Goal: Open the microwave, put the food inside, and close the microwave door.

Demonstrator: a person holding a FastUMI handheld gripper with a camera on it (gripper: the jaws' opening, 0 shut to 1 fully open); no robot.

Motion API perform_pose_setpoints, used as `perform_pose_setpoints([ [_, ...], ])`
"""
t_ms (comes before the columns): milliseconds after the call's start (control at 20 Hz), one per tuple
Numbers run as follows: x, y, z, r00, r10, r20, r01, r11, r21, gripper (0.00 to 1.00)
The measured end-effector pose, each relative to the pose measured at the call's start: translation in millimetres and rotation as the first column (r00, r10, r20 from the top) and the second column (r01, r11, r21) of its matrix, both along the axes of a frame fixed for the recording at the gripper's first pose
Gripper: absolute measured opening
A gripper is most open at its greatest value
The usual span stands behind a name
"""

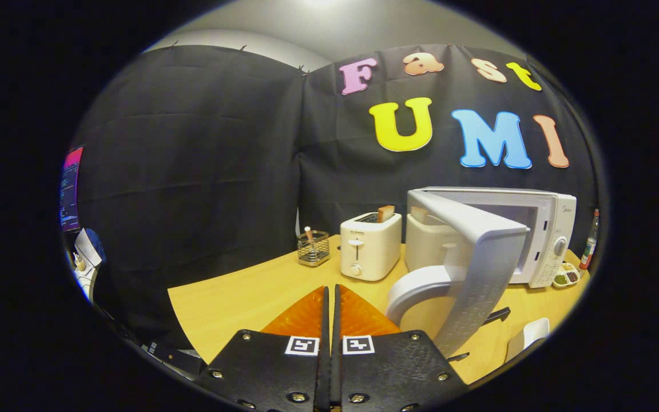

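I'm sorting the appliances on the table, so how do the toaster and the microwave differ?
The toaster is small and upright, loaded from the top; the microwave is larger, wider, front-loading. The toaster has bread sticking out; the microwave's door is swung open. Both are white. The gripper, fingers closed, holds nothing.

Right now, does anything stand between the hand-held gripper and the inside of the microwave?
Yes. The open microwave door swings out toward the hand-held gripper, whose fingers are shut on nothing, and it hides most of the microwave cavity. The toaster stands left of that path.
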State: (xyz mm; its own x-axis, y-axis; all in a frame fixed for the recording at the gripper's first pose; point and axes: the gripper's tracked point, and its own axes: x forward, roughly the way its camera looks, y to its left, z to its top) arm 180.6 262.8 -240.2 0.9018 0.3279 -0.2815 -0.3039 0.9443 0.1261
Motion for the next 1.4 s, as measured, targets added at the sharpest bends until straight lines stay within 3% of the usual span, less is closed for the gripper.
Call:
perform_pose_setpoints([
  [300, 23.7, -107.2, -20.4, 0.984, -0.179, 0.001, 0.179, 0.978, -0.104, 0.01],
  [700, 70.0, -206.1, -34.6, 0.922, -0.387, -0.007, 0.380, 0.907, -0.180, 0.01],
  [1400, 156.9, -300.6, -49.5, 0.818, -0.568, 0.092, 0.562, 0.755, -0.338, 0.01],
])
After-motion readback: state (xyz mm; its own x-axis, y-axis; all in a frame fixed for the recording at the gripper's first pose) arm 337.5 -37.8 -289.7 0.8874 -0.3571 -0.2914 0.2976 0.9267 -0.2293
